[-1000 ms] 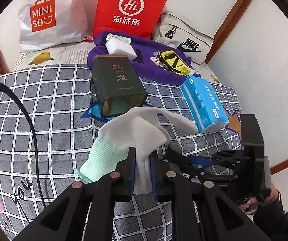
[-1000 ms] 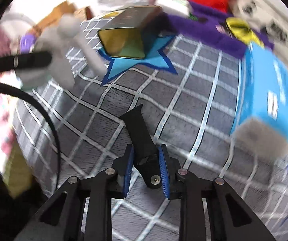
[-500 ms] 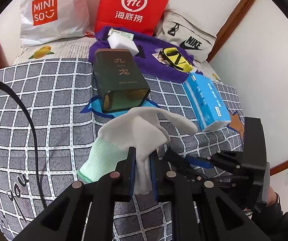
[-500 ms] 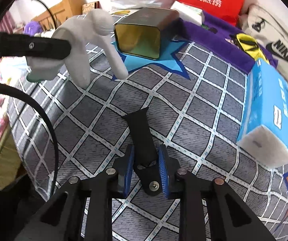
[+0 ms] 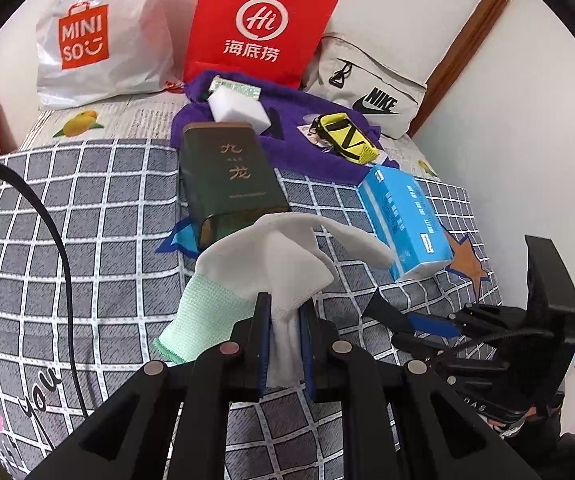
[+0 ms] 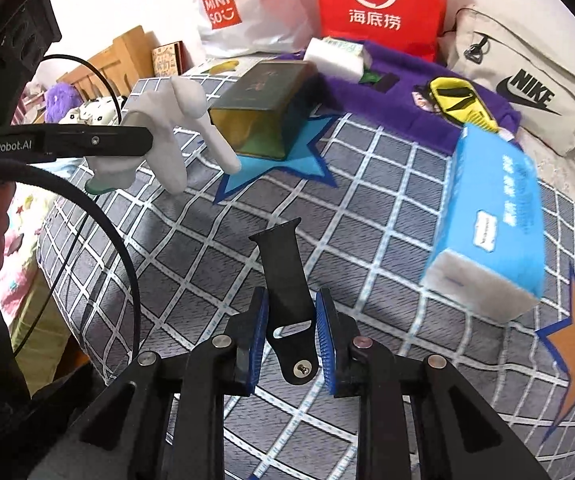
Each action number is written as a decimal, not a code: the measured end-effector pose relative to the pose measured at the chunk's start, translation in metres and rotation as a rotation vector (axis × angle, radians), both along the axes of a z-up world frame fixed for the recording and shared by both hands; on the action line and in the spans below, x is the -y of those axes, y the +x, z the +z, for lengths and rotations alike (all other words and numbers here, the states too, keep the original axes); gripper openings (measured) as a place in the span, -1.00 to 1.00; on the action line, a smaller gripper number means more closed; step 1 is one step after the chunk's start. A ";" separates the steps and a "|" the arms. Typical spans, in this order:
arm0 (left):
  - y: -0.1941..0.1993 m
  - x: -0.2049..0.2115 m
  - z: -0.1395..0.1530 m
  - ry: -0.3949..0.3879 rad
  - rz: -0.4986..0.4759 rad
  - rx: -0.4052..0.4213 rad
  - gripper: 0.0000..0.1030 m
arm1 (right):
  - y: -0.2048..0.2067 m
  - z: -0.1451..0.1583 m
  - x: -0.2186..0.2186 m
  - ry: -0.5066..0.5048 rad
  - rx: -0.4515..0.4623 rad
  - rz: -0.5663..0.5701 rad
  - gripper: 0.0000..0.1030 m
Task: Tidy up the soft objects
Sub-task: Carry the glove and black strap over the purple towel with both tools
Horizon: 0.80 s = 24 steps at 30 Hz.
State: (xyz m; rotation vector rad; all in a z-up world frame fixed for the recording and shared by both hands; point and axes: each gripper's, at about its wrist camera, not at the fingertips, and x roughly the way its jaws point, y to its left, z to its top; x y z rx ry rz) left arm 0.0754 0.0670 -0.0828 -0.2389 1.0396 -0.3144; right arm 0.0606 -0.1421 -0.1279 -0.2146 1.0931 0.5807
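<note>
Both claws are loaded above the bed (image 5: 87, 208): left gripper (image 5: 283, 340) pinches a white glove (image 5: 271, 256), right gripper (image 6: 291, 332) clamps a black strap (image 6: 283, 272). Neither looks put away yet; the tin (image 5: 227, 176) near the bed's far edge seems the likely destination.

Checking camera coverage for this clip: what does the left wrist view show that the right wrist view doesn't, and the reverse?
Only the left wrist view shows the left gripper shut on the white glove from behind, and the glove's green cuff in full.

Only the right wrist view shows the right gripper shut on the black watch strap, and the wooden furniture beside the bed.

Both show the dark green tin, blue tissue pack, purple cloth and checked bedspread.
</note>
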 end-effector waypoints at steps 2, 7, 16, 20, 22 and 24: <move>0.002 0.003 0.002 0.008 -0.004 0.001 -0.74 | 0.004 0.004 0.004 0.008 0.007 -0.017 -0.53; 0.007 0.008 0.007 0.029 -0.009 0.005 -0.74 | 0.010 0.011 0.012 0.019 0.025 -0.040 -0.53; 0.018 0.012 0.024 0.059 -0.019 0.040 -0.74 | 0.028 0.027 0.022 0.046 0.055 -0.067 -0.53; 0.027 0.012 0.032 0.071 -0.021 0.058 -0.74 | 0.039 0.034 0.026 0.048 0.071 -0.076 -0.53; 0.032 0.012 0.035 0.078 -0.014 0.068 -0.74 | 0.046 0.037 0.028 0.050 0.080 -0.081 -0.53; 0.039 0.013 0.036 0.091 -0.019 0.072 -0.74 | 0.052 0.041 0.029 0.052 0.091 -0.089 -0.53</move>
